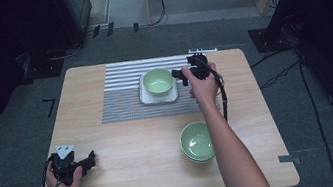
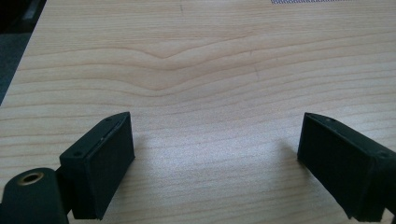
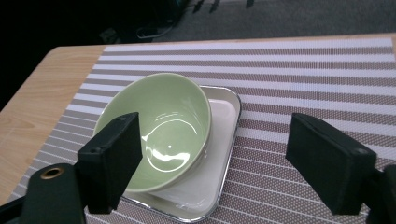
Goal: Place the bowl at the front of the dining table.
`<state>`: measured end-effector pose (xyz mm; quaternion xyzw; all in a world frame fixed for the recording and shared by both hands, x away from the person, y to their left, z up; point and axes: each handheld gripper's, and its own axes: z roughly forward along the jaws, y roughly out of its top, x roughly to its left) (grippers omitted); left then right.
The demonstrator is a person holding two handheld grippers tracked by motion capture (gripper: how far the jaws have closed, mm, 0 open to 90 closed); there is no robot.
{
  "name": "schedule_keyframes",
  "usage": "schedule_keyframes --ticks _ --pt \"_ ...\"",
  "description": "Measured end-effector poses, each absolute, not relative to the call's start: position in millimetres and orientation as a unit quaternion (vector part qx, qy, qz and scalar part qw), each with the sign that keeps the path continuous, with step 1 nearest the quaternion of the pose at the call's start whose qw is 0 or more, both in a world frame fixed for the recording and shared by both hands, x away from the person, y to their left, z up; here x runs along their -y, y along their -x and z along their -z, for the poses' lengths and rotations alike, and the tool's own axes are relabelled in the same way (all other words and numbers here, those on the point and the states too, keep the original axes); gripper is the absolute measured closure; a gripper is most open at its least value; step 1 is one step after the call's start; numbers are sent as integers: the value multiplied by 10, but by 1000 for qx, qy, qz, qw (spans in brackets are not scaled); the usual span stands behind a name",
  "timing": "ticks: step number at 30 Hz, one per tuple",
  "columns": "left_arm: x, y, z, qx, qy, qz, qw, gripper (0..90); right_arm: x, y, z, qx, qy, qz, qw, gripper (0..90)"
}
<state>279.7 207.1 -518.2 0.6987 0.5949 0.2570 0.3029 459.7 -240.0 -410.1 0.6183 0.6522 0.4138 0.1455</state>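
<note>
On the wooden surface [image 1: 133, 149], a striped placemat [image 1: 124, 92] lies toward twelve o'clock. On it sits a white square tray [image 1: 159, 96], and a pale green bowl [image 1: 158, 81] rests inside that tray. In the right gripper view the bowl [image 3: 161, 128] leans tilted, its low side against the tray's [image 3: 210, 186] floor and its rim propped toward the tray's edge at three o'clock.

The right tool [image 1: 183, 74] hovers just at three o'clock of the bowl, held in the right hand [image 1: 202, 87], pointing toward nine o'clock in the high view. Its jaws stand wide apart with nothing between them; in the right gripper view [image 3: 212, 163] the left jaw hangs in front of the bowl's near side while the right jaw hangs over the placemat [image 3: 303, 79], and neither pad presses on the bowl.

A second green bowl [image 1: 196, 142] stands upright on bare wood toward five o'clock, just at nine o'clock of the right forearm and well apart from the tray.

The left tool [image 1: 89, 161] sits near the surface's corner at seven o'clock, gripped by the left hand [image 1: 65, 183]. In the left gripper view [image 2: 215, 154] its jaws are spread wide over plain wood, empty.
</note>
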Motion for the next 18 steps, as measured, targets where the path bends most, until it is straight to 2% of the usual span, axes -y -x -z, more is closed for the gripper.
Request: schedule_keyframes --ticks 3,9,18 --pt "-2072 -2797 5182 -595 -699 -257 303 104 2493 -4469 4071 -654 -603 -423 172 168" --pt "-2071 -2797 5182 -595 -699 -257 303 104 2595 -4283 4040 -651 -587 -449 172 191" --pt "-2072 -2797 5182 -595 -699 -257 303 104 2626 -3979 4025 -665 -569 -441 199 187"
